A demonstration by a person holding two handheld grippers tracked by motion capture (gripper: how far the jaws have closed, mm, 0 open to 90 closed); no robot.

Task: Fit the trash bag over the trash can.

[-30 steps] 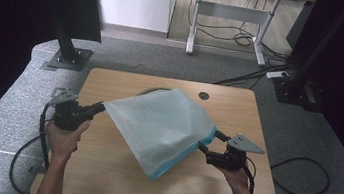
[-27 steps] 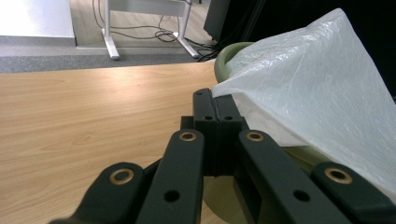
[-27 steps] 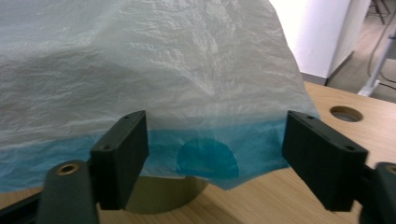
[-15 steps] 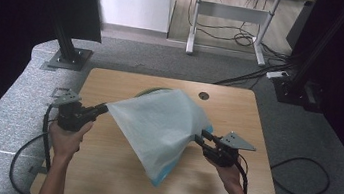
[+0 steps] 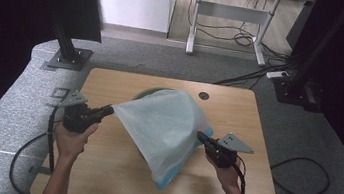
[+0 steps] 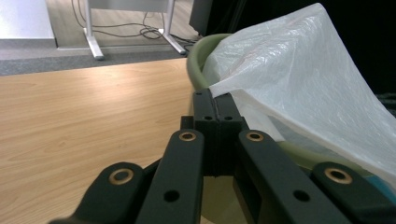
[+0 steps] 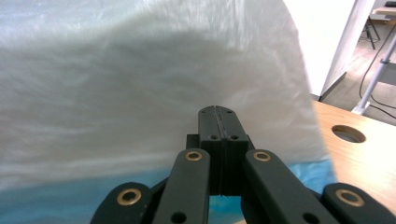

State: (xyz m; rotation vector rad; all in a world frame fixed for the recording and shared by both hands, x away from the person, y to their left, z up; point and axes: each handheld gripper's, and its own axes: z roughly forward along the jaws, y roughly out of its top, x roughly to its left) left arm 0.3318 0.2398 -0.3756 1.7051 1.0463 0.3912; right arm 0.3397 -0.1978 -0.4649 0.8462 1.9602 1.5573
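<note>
Bag (image 5: 166, 126): translucent white plastic, stretched above wooden table (image 5: 113, 180), draped over green bowl (image 5: 148, 92), blue edge low at front | left gripper (image 5: 110, 110): jaws together, clamped on bag's left corner | right gripper (image 5: 201, 137): jaws just closed, pressed together on bag's right edge | hands: apart, either side.

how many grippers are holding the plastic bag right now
2. The left gripper pinches the plastic bag at its left corner, near the green bin. The right gripper has just closed on the bag's right edge.
</note>
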